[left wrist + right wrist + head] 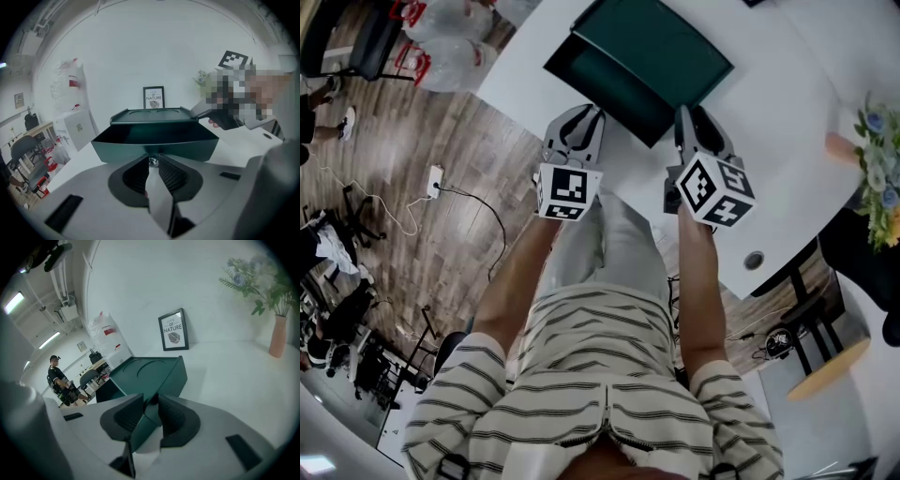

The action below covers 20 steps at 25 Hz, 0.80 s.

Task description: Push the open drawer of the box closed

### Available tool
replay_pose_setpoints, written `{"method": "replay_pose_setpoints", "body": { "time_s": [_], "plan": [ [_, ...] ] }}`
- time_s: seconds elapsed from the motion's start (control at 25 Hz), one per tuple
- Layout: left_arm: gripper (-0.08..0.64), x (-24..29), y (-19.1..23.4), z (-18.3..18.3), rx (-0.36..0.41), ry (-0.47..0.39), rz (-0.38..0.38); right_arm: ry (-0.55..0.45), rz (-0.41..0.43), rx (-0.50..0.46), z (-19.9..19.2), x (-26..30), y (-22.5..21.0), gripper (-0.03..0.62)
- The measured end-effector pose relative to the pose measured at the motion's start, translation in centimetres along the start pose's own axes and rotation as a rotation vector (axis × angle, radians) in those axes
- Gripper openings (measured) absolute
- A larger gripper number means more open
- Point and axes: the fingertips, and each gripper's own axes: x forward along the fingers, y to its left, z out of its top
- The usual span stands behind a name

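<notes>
Drawer point(614, 89) of the dark green box point(661, 42) stood pulled out toward the person, at 12 o'clock from them on the white table point(787, 187). At the drawer's 7 o'clock side the left gripper point(581, 117) had its jaws drawn nearly together, tips at the front wall, gripping nothing I could make out. At its 4 o'clock corner the right gripper point(689, 117) was clamped over the drawer's edge, with green wall between its pads. Flowers point(877, 178) stood at 3 o'clock.
</notes>
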Motion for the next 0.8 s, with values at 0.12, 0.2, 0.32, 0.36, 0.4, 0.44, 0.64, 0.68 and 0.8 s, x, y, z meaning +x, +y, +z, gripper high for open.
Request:
{"method": "replay_pose_setpoints", "body": {
  "time_s": [0.12, 0.2, 0.32, 0.36, 0.4, 0.44, 0.64, 0.68, 0.8],
  "plan": [
    [0.064, 0.2, -0.1, 0.2, 0.005, 0.001, -0.007, 0.001, -0.005, -0.020, 0.1, 0.0, -0.1, 0.109],
    [0.064, 0.5, -0.1, 0.4, 0.007, 0.000, -0.009, 0.004, -0.008, -0.035, 0.0, 0.0, 0.0, 0.110],
    [0.064, 0.8, 0.0, 0.8, 0.020, -0.008, -0.007, 0.007, -0.004, -0.036, 0.0, 0.0, 0.1, 0.110],
    [0.064, 0.9, 0.1, 1.0, 0.026, -0.011, -0.006, 0.007, -0.003, -0.035, 0.0, 0.0, 0.1, 0.110],
    [0.064, 1.0, 0.2, 1.1, 0.029, -0.012, -0.006, 0.007, -0.003, -0.034, 0.0, 0.0, 0.1, 0.111],
    [0.064, 1.1, 0.2, 1.1, 0.029, -0.014, -0.007, 0.006, -0.003, -0.032, 0.0, 0.0, 0.1, 0.110],
    [0.064, 1.7, 0.1, 1.3, 0.035, -0.012, -0.016, 0.001, -0.004, -0.027, 0.0, 0.0, 0.0, 0.110],
    [0.064, 1.7, 0.1, 1.4, 0.036, -0.012, -0.018, 0.002, -0.004, -0.027, 0.0, 0.0, 0.0, 0.110],
    [0.063, 2.0, 0.1, 1.8, 0.036, -0.020, -0.021, 0.003, -0.003, -0.029, 0.0, 0.0, 0.1, 0.110]
  ]
}}
